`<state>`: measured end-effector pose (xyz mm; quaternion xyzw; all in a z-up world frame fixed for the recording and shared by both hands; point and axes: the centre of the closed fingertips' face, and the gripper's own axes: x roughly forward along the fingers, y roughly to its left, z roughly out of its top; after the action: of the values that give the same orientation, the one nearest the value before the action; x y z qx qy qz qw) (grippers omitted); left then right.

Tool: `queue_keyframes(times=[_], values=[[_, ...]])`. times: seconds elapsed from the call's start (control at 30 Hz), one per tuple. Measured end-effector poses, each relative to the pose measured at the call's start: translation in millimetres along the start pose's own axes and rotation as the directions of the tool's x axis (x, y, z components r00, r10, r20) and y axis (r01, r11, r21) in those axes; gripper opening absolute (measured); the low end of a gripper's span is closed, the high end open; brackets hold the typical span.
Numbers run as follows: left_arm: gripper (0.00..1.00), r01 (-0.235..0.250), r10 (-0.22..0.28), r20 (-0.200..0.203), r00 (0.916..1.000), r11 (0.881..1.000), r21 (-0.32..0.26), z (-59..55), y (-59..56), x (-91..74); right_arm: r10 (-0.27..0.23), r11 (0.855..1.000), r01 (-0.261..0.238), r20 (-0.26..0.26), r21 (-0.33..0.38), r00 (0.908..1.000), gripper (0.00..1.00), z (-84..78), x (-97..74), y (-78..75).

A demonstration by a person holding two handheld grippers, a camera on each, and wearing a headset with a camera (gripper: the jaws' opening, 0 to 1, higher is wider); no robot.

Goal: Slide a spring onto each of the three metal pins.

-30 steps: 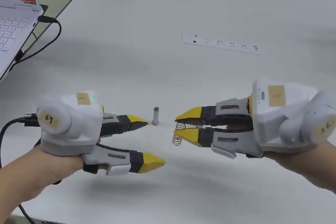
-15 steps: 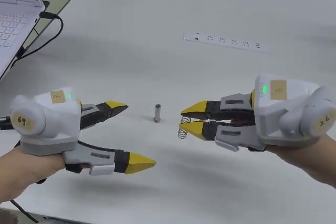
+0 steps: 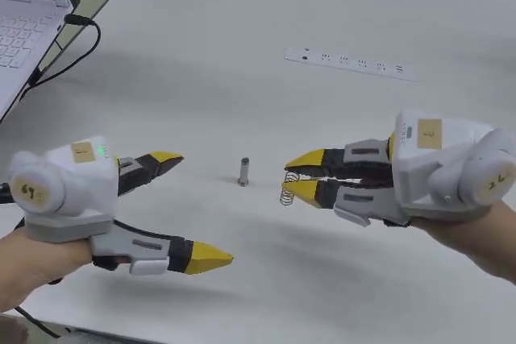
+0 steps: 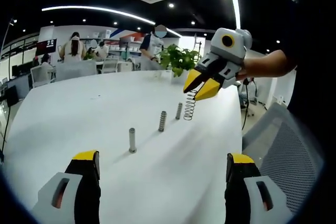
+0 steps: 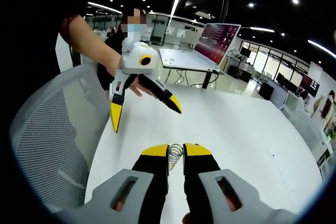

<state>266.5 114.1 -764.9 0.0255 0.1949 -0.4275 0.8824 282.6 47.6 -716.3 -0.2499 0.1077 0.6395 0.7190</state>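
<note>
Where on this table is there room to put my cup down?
Free: the wide bare table between the power strip and the pin, and the band along the near edge. Crowded: around the pin, where the left tool and the right tool, holding a spring, face each other.

Around the bare metal pin (image 3: 243, 172) the white table (image 3: 242, 14) lies open. The surface is bare on the pin's far side up to the power strip (image 3: 351, 64), and bare on its near side to the table edge. Close on the pin's right stands the right gripper (image 3: 290, 176), jaws pinched on a spring (image 3: 285, 198) that hangs between the two. To the pin's left the left gripper (image 3: 199, 208) sits apart, jaws spread wide. In the left gripper view two spring-covered pins (image 4: 163, 121) stand in a row past the bare pin — beside the hanging spring. The laptop (image 3: 20, 30) and its cable (image 3: 95, 38) lie well off to the pin's left.
</note>
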Motion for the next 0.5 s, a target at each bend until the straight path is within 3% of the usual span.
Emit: queue_keyframes(times=[0.5], values=[[0.98,-0.015,0.015,-0.009,0.9998,1.0,-0.006,-5.4,3.0,-4.6,-0.02,1.0,0.02,0.013,0.004,0.9997,0.07,10.4,16.7,-23.8]])
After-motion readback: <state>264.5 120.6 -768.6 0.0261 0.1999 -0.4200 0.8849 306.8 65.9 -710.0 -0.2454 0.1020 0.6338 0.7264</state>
